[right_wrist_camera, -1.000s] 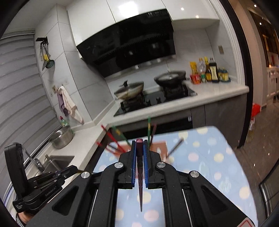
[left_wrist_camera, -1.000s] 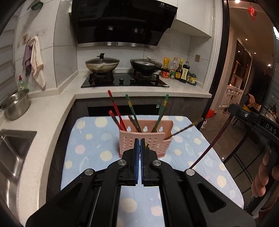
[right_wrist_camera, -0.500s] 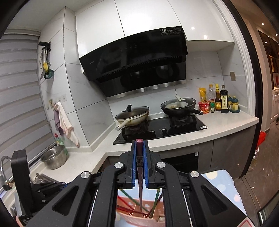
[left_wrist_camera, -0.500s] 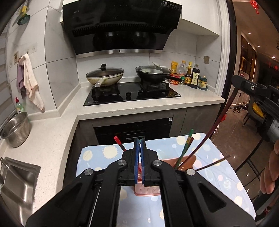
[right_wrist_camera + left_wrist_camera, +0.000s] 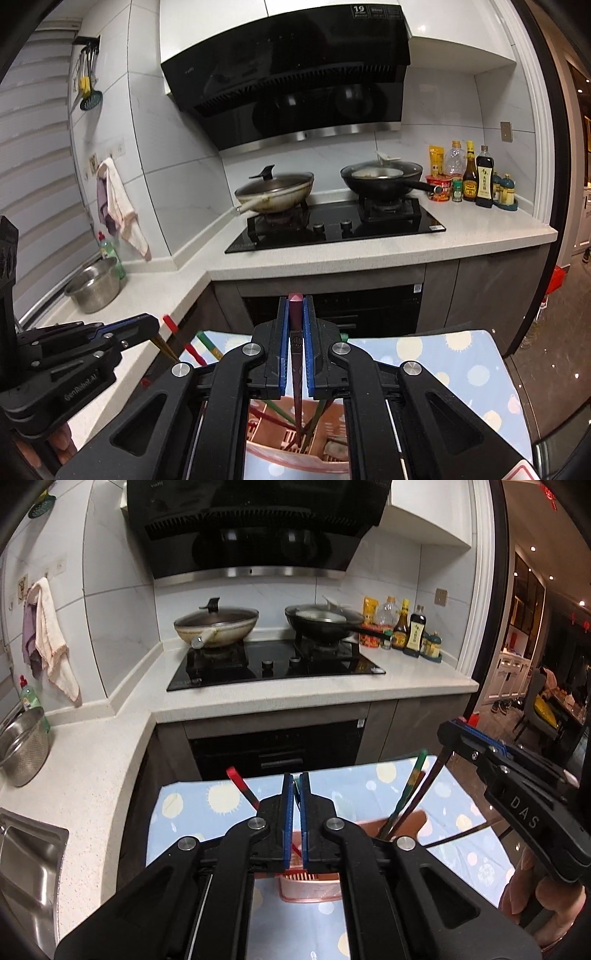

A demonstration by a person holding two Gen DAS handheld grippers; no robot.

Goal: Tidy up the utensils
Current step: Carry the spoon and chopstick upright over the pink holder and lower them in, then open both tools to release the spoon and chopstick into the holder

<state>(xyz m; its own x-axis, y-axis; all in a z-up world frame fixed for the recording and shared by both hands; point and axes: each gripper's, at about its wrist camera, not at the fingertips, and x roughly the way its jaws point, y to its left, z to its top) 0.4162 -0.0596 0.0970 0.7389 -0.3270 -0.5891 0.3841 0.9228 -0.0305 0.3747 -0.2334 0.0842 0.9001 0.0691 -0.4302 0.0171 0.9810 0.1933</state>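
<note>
the pink slotted plastic utensil holder sits on the dotted blue tablecloth, largely hidden behind the left gripper, whose blue-padded jaws are pressed together on nothing, with red and green chopsticks leaning out of the holder. the right gripper is clenched on a dark maroon chopstick, a slim tapered stick with its tip down inside the holder. beyond the holder, a speckled white counter carries a glossy black hob with a lidded pan.

A pink plastic basket with slotted walls is seen on a printed cloth. The counter looks like speckled matt stone, the hob glossy black glass, the colander perforated shiny metal.
</note>
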